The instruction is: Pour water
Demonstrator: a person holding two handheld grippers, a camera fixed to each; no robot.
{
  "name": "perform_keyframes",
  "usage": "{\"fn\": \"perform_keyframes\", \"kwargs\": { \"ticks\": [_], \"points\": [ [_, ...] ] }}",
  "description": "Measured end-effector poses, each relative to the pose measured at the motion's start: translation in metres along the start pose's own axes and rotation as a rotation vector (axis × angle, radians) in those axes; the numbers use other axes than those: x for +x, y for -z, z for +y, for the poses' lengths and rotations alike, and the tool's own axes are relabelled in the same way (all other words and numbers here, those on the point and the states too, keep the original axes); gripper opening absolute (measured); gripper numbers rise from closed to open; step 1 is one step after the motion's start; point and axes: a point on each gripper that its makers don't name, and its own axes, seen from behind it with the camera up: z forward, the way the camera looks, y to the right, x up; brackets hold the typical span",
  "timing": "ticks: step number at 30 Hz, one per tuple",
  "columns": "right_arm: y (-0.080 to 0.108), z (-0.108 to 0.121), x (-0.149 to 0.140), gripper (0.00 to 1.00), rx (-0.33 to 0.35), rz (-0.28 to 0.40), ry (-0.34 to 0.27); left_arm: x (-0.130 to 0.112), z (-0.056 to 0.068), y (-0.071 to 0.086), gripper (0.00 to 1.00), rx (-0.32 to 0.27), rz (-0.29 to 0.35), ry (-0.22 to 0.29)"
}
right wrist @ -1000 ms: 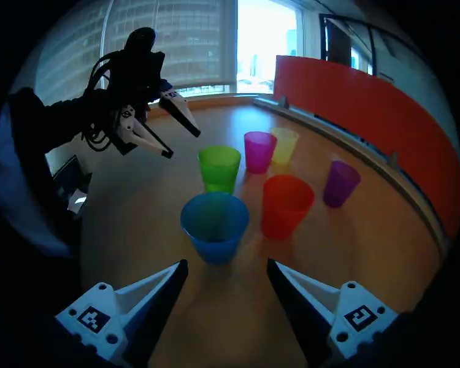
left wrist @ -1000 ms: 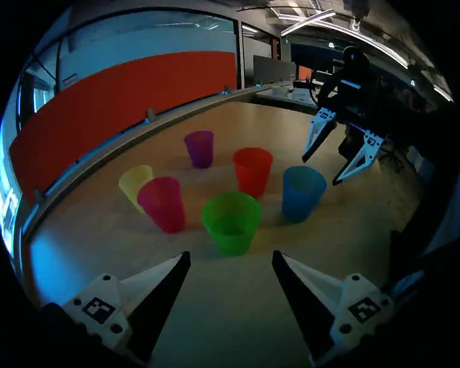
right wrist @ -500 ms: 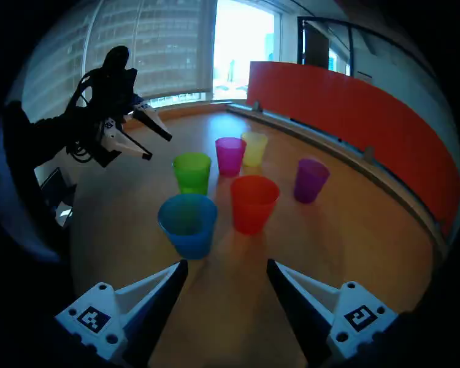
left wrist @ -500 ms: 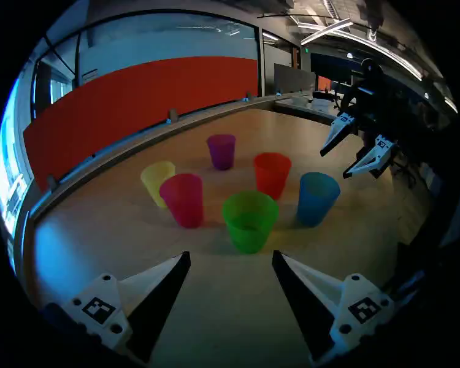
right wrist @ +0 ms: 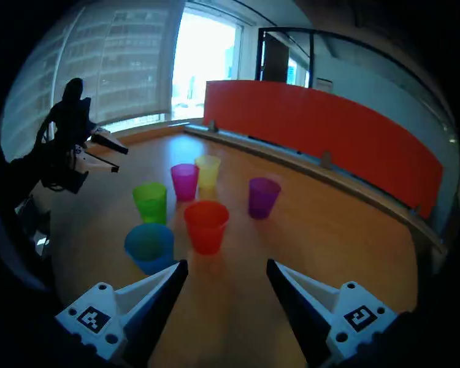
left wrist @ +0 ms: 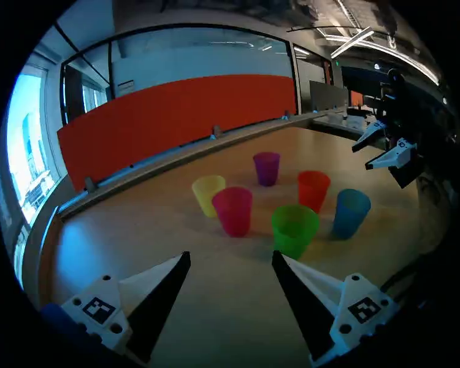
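Green plastic cup (left wrist: 294, 228) near left gripper (left wrist: 230, 259), jaws released, blue plastic cup (right wrist: 149, 246) near-left of right gripper (right wrist: 227, 264), jaws released, cup contents unclear

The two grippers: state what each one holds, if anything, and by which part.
Nothing is held. The left gripper and the right gripper are both open and empty; the cups stand free on the table.
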Motion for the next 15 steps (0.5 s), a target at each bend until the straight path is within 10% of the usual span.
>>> {"fn": "perform_keyframes", "kwargs": {
  "ticks": [15],
  "points": [
    [0.003, 0.047, 0.048, 1.0, -0.269, 0.146, -0.049, 0.019, -0.041, 0.001, 1.0, 0.199, 0.11, 0.076]
  ]
}}
